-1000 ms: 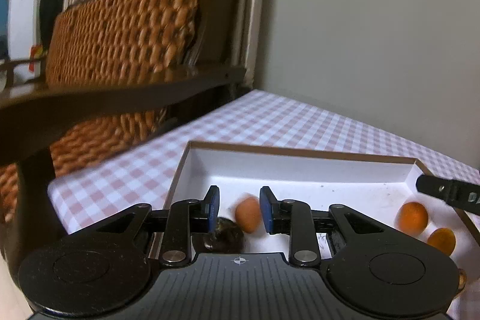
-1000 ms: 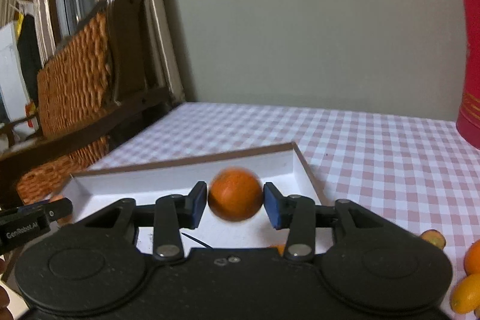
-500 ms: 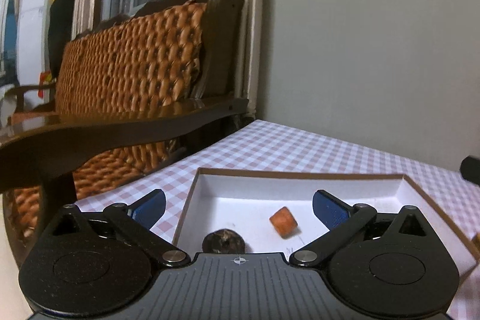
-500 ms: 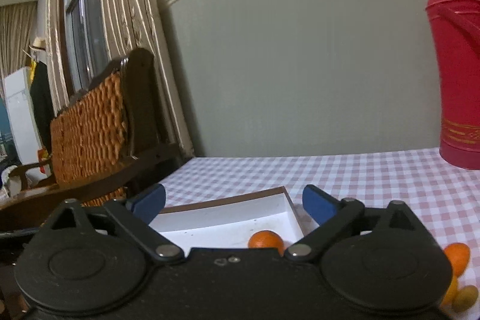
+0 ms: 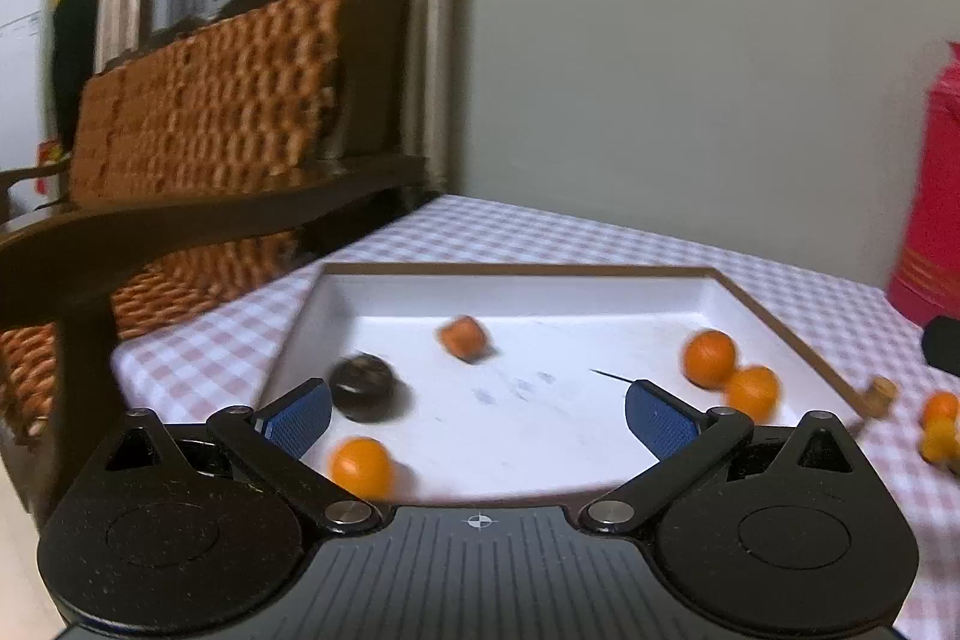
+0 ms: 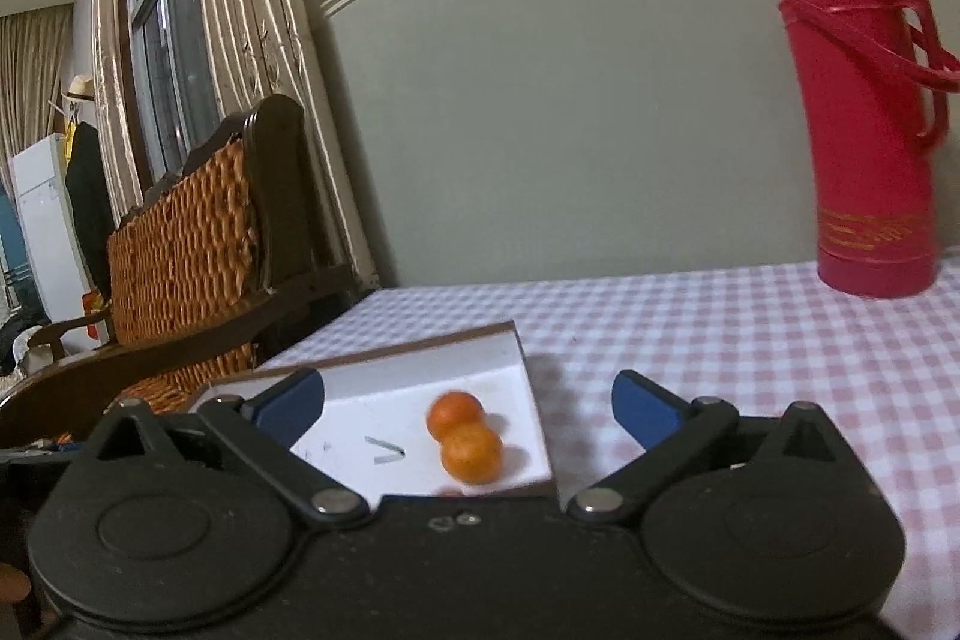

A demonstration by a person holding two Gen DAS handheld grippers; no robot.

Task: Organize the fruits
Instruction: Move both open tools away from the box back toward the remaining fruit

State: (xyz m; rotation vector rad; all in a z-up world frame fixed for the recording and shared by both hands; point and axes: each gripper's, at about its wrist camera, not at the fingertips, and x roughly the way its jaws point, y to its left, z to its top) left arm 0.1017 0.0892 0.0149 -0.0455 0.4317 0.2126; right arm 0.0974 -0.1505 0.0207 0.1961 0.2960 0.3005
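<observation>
A white tray (image 5: 528, 274) with a brown rim sits on the checked tablecloth. In the left wrist view it holds a small reddish-orange fruit (image 5: 463, 337), a dark round fruit (image 5: 363, 387), an orange (image 5: 362, 466) near the front and two oranges (image 5: 710, 358) touching at the right. My left gripper (image 5: 478, 409) is open and empty above the tray's near edge. My right gripper (image 6: 468, 400) is open and empty over the tray's right corner (image 6: 504, 349), with the two oranges (image 6: 470, 451) below it.
More small oranges (image 5: 939, 421) and a tan piece (image 5: 881, 391) lie on the cloth right of the tray. A red thermos (image 6: 864, 112) stands at the back right. A wicker chair (image 5: 204, 112) with dark wood arms stands left of the table.
Both grippers opened and dropped their fruit into the tray: the left the reddish fruit, the right an orange. Both then drew back and up, the left turning right.
</observation>
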